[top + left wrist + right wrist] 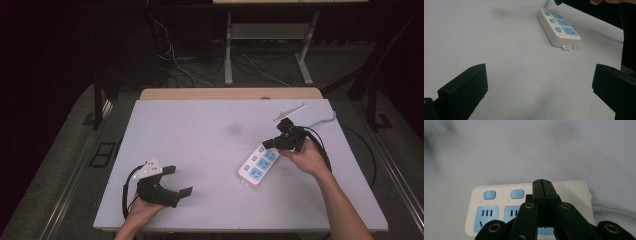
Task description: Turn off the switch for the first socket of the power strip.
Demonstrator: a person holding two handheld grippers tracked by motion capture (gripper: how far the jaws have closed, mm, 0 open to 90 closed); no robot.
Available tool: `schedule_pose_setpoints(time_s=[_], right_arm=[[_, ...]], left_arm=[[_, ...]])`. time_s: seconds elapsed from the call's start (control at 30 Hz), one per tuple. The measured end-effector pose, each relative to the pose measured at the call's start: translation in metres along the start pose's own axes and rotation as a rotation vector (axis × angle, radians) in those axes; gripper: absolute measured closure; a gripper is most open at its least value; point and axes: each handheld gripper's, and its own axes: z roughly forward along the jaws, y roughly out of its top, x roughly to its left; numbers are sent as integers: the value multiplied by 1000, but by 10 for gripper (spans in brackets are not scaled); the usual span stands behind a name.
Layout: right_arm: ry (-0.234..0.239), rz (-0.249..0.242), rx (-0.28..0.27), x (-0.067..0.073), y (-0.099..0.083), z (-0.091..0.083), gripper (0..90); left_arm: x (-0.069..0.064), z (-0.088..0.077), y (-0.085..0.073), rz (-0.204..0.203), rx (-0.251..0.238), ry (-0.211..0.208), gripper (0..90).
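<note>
Over the far end of the white power strip (258,163), the right gripper (270,143) has its jaws pressed fully together with nothing between them; whether the tips touch the strip cannot be told. Its own view looks down on blue switches (517,194) and sockets. At the table's (200,130) near left corner, the left gripper (181,181) rests with jaws spread wide and empty, well apart from the strip.
</note>
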Motion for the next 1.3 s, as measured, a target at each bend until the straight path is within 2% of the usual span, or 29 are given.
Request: schedule_pose_setpoints(time_s=[0.3,0.67,0.9,1.0,1.1,1.13,1.3], right_arm=[[1,8,-46,4,-7,-24,876],[-32,74,-116,7,-26,-48,559],[-87,116,-164,10,-46,-62,261],[-87,146,-187,11,-57,-66,142],[-86,159,-205,14,-68,-69,81],[-83,160,-210,15,-71,-70,0],[-69,169,-237,21,-85,-73,4]], left_arm=[[-1,0,0,1,-1,-2,0],[-1,0,0,-2,-2,-1,0],[-1,0,0,-3,-4,-1,0],[-1,0,0,-3,-4,0,0],[-2,0,0,-3,-4,1,0],[-2,0,0,-2,-2,1,0],[-2,0,0,-4,-2,0,0]])
